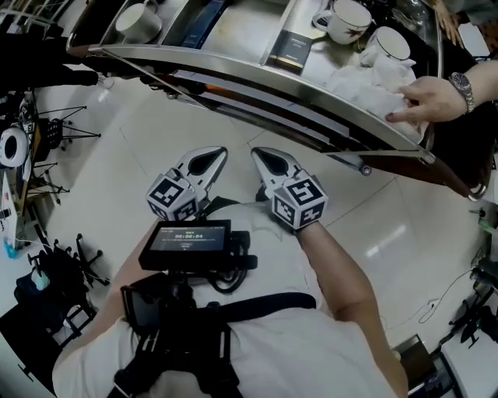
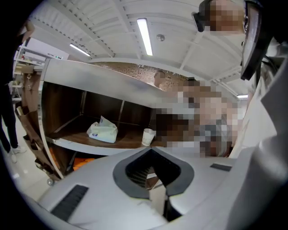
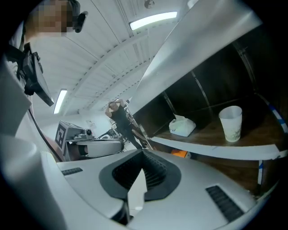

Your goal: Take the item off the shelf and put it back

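In front of the shelf (image 1: 257, 82), the person holds both grippers close to the chest, side by side and well short of the steel rim. The left gripper (image 1: 218, 154) has its jaws pressed together with nothing between them, and the right gripper (image 1: 259, 153) is the same, closed and empty.

On the wooden lower tier lie a tissue pack (image 2: 102, 132) and, apart from it, an upright paper cup (image 2: 148, 136). I can't tell which one is meant to be taken, but neither has been touched and both sit back from the edge. Up on the top tier are mugs (image 1: 346, 19), and another person's hand (image 1: 424, 99) rests on a white bundle at the right end.

A few things could go wrong from here, as I see it. If a gripper goes in with its jaws closed like this, it will shove the item deeper instead of taking it. The cup looks light and would tip at a nudge, and too hard a squeeze would crush its wall. The soft pack may sag or slip if it is caught only by a corner. The top tier overhangs the lower one, so a high approach could knock the rim. The grippers are nearly touching, and they may clash if both reach at once. The hand on top is also close enough to get bumped.
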Motion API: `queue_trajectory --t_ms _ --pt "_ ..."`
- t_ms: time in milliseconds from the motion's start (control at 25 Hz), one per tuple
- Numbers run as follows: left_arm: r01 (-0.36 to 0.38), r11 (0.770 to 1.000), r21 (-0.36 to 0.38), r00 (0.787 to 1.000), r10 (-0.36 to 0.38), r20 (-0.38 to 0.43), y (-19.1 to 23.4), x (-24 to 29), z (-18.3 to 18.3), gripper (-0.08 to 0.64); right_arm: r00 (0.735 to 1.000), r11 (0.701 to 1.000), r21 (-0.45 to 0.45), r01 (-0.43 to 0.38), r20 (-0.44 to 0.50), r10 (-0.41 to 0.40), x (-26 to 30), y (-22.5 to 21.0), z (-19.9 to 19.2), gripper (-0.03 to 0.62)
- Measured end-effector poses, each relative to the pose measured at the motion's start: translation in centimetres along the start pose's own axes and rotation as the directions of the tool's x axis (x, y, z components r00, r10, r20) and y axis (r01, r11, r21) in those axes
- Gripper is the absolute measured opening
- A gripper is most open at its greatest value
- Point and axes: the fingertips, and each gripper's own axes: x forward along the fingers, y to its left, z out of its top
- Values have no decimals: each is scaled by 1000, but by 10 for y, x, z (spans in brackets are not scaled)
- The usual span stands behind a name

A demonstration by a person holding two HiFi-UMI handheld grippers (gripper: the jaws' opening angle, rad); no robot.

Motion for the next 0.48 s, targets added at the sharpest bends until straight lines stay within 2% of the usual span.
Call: queue_trajectory --t_ms 240,480 --pt "39 998 48 999 -38 -8 6 25 25 9 999 1000 -16 15 43 -14 3 -14 25 3" --pt "100 993 58 995 -99 -19 9 33 24 9 996 997 -19 73 51 -72 2 -21 30 3"
